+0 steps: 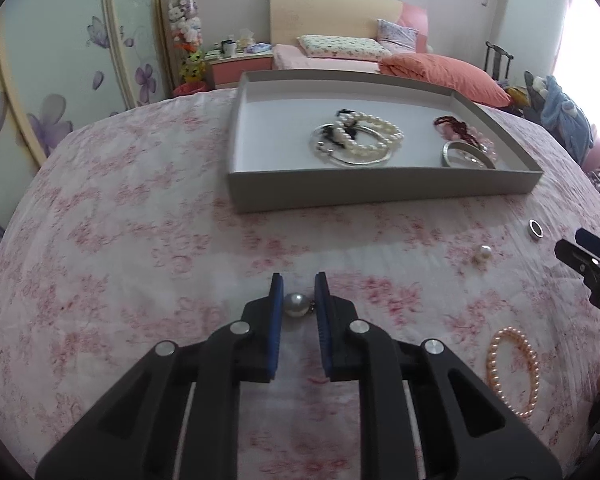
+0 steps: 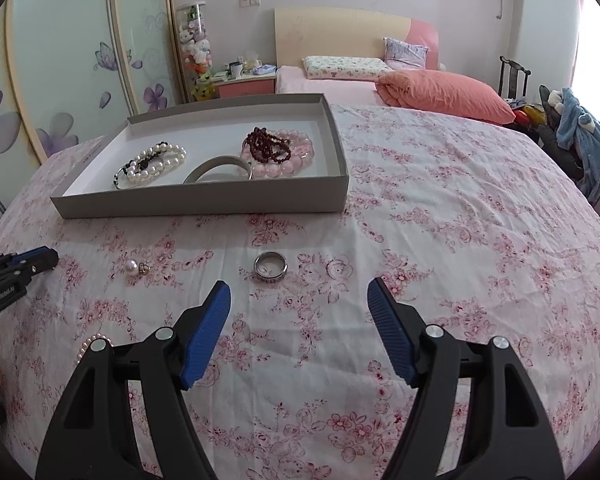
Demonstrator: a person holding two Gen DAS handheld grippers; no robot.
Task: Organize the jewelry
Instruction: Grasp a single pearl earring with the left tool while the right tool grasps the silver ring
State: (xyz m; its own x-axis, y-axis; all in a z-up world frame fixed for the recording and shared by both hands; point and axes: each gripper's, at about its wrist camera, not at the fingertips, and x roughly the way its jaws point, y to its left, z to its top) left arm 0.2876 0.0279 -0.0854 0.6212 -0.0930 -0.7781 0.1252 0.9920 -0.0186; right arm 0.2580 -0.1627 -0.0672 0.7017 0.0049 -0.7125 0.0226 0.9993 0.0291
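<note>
Left gripper (image 1: pixel 299 286) nearly closed around a pearl earring (image 1: pixel 296 304) on the floral bedspread (image 2: pixel 440 220), pad contact unclear, right gripper (image 2: pixel 299 294) wide open and empty behind a metal ring (image 2: pixel 271 267), grey tray (image 2: pixel 204 203) beyond holding bracelets, pink pearl bracelet (image 1: pixel 514 372) near the bedspread's front edge.
</note>
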